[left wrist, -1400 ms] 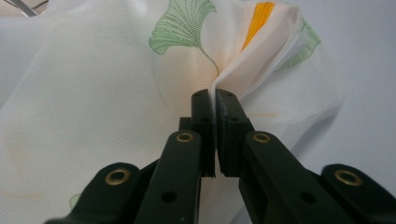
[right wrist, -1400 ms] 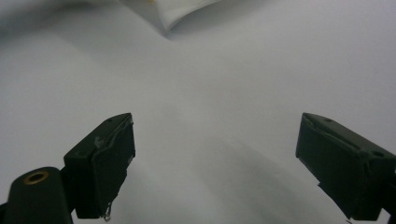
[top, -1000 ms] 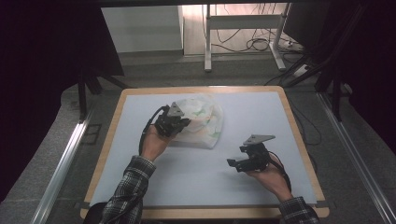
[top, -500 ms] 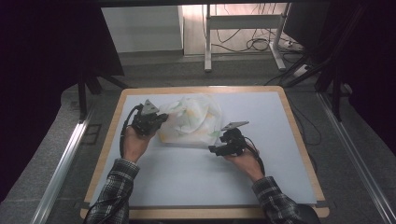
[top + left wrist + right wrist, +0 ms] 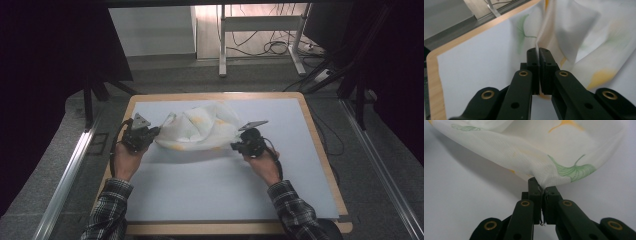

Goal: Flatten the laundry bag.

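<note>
A white cloth (image 5: 200, 130) printed with green and yellow leaves lies bunched on the white table mat (image 5: 210, 185), stretched between my two grippers. My left gripper (image 5: 156, 132) is shut on the cloth's left edge; in the left gripper view the cloth (image 5: 574, 32) rises from a hem pinched between the closed jaws of that gripper (image 5: 539, 51). My right gripper (image 5: 234, 145) has just been closing and is shut on the cloth's right edge. In the right gripper view that gripper (image 5: 541, 185) pinches a fold of the cloth (image 5: 536, 152) beside a green leaf print.
The mat sits in a wooden frame (image 5: 320, 150). Metal rails (image 5: 70, 170) run along both sides of the table. Table legs and cables (image 5: 280, 47) stand on the floor beyond the far edge.
My left hand has pulled the cloth's edge leftward, spreading the heap. My right hand moved in from the right to the cloth, and its jaws closed on the right edge.
</note>
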The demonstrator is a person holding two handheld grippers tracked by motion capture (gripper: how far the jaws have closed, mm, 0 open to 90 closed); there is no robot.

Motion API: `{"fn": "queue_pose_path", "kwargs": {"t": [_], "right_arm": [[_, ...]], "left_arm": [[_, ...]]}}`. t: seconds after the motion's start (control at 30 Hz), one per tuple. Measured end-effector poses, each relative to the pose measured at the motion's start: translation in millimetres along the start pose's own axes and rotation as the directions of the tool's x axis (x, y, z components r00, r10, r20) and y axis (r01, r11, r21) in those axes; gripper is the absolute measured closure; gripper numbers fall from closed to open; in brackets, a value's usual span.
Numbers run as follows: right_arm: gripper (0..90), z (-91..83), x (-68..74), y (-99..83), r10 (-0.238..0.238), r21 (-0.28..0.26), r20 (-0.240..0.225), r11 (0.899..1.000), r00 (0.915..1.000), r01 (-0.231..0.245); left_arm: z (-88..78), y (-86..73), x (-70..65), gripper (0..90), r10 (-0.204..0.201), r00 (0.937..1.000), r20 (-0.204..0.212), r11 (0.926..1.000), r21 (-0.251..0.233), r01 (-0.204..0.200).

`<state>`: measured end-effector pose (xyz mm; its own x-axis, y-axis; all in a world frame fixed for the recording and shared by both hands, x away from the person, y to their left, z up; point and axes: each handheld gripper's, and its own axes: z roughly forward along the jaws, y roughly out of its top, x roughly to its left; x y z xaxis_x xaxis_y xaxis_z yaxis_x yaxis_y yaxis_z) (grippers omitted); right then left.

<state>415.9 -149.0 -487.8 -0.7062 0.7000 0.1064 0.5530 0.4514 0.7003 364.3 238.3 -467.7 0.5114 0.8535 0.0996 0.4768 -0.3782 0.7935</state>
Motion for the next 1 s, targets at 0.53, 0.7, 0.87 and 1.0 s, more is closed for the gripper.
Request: {"fn": "queue_pose_path", "kwargs": {"t": [0.53,0.7,0.87,1.0], "right_arm": [[70.5,-33.6,-24.9,-34.4,0.041,0.025,-0.046,0.999,0.9981,-0.04],[62.6,-32.5,-28.8,-37.8,0.065,0.015,-0.058,0.998,0.9962,-0.064],[58.4,-26.2,-27.8,-37.5,0.063,0.026,-0.089,0.998,0.994,-0.061],[81.7,-24.3,-22.4,-34.4,0.037,0.031,-0.094,0.999,0.9949,-0.034]], "left_arm": [[-31.8,-38.7,-6.4,32.1,-0.027,0.9995,0.015,0.9991,0.034,0.026],[-38.3,-42.4,0.0,18.9,-0.049,0.9988,-0.002,0.9981,0.037,0.049],[-38.3,-44.0,-8.8,13.1,0.003,0.9989,0.046,0.9989,0.047,-0.005],[-16.9,-44.8,-11.5,20.4,0.044,0.9987,0.024,0.9854,0.164,-0.047]]}}
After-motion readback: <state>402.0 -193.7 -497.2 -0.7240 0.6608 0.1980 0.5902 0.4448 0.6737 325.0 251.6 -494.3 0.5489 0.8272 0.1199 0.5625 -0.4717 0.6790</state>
